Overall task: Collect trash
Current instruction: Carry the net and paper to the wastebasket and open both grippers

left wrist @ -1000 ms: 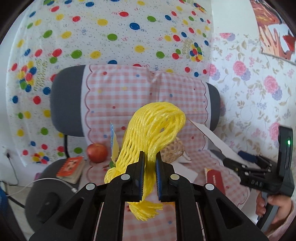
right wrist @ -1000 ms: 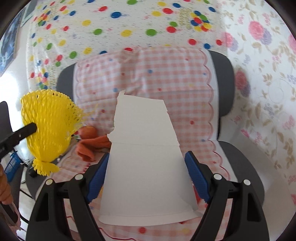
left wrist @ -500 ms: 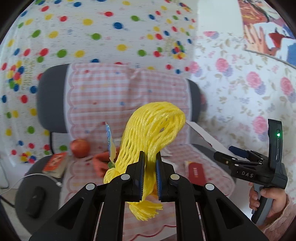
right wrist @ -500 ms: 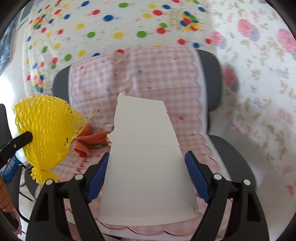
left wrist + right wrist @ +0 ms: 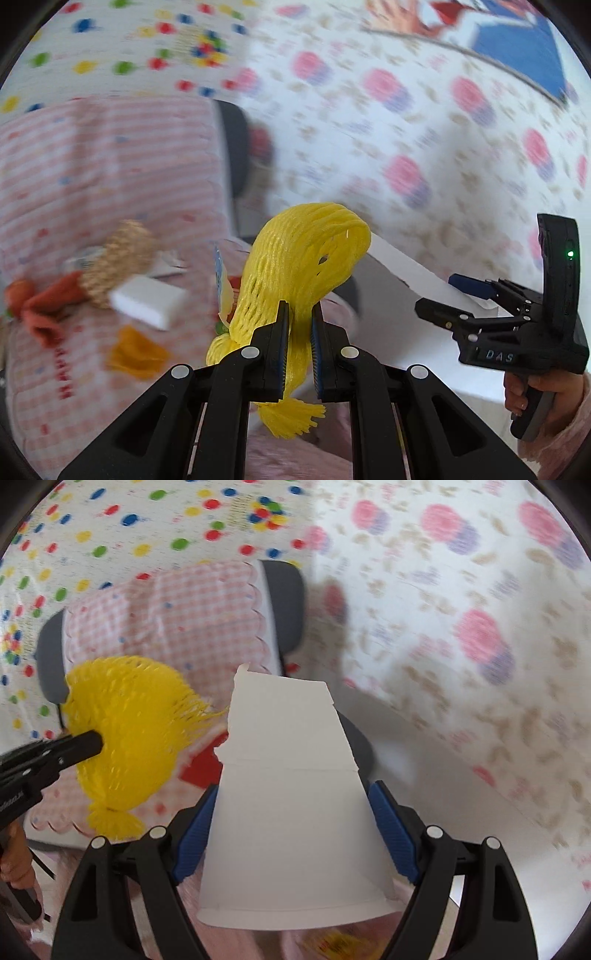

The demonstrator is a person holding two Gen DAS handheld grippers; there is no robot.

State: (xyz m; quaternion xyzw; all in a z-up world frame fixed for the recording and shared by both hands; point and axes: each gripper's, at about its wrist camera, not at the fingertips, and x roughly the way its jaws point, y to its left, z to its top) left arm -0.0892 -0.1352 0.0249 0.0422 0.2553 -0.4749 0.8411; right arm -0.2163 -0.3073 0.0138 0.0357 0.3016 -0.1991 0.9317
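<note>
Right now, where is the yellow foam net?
The yellow foam net is pinched between the left gripper's fingers, held in the air over the pink checked chair seat, left of the white paper in the right gripper.

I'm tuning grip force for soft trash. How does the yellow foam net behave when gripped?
The yellow foam net looks soft: the left gripper pinches it nearly flat. Probably very light, since its wide top stands unsupported. Its frayed tail hangs limp.

net (image 5: pixel 295 266) in left tool (image 5: pixel 298 343) | card (image 5: pixel 291 794) in right tool (image 5: pixel 295 827), right of net
</note>
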